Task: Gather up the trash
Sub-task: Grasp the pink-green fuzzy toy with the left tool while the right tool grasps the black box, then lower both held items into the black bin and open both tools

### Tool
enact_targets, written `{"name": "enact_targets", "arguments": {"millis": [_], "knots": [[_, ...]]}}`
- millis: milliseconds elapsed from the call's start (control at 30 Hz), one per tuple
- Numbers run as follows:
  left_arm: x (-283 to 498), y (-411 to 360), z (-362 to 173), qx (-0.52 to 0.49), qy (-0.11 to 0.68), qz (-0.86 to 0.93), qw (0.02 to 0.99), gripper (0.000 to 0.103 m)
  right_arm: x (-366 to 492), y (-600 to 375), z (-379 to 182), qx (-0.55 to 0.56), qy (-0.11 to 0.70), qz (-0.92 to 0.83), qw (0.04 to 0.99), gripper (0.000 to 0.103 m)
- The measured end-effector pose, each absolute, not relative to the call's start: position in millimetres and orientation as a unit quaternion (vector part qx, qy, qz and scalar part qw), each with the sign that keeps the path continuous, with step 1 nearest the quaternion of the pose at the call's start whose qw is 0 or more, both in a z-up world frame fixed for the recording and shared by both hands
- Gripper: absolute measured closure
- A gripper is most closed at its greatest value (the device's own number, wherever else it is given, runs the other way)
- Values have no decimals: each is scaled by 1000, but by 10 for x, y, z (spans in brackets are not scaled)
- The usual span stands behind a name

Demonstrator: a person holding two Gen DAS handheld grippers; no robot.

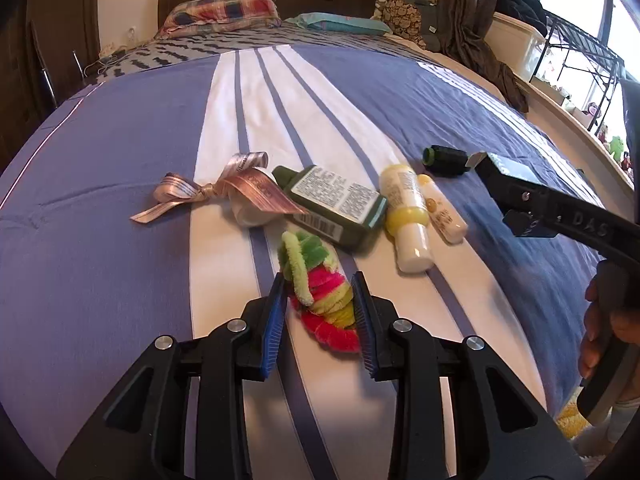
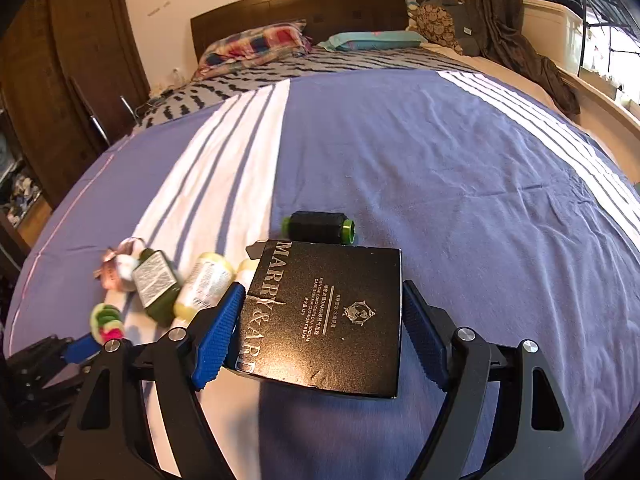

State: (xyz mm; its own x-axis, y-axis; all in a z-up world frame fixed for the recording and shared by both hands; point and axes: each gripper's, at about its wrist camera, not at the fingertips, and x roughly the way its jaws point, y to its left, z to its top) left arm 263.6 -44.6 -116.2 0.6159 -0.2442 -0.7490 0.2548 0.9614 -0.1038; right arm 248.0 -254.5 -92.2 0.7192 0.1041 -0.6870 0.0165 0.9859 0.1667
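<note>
Left wrist view: the left tongs (image 1: 318, 280) sit at 6 o'clock over the bed (image 1: 120, 184), whose cover is purple with white stripes. Their blue pads flank a pink, yellow and green pipe-cleaner bundle (image 1: 320, 300); the gap is narrow, the pads at or just off its sides, and actual pressure cannot be told. Beyond, toward 12 o'clock, lie a ribbon bow (image 1: 208, 192), a dark green bottle (image 1: 340, 208), a yellow-and-white bottle (image 1: 406, 216) and a small white tube (image 1: 442, 210), close together. A black spool with green ends (image 1: 446, 159) lies at 2 o'clock. The right tongs reach in from 3 o'clock, a hand (image 1: 608, 332) on their handle.

Right wrist view: the right tongs (image 2: 324, 304) hold a black box (image 2: 328, 320) printed with silver lettering, both pads against its sides, raised off the bed. The spool (image 2: 320, 227) lies just past it at 12 o'clock. The bottles and bundle lie at 9 o'clock.
</note>
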Motion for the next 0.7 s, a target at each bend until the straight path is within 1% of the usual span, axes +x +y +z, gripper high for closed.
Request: {"name": "enact_targets", "arguments": {"millis": [233,500,700], "knots": [[2165,-426,-976,3,398,-143,906,72,2055,-2514,-731,65,353,40,933,25],[1364,-467,-695,8,369,-151,917,72,1402,-2418,-527,47,329,68,941,25],[855,-458,-602,10,348,-157,924,72,893,-2373,-436,33,312,79,946,25]]}}
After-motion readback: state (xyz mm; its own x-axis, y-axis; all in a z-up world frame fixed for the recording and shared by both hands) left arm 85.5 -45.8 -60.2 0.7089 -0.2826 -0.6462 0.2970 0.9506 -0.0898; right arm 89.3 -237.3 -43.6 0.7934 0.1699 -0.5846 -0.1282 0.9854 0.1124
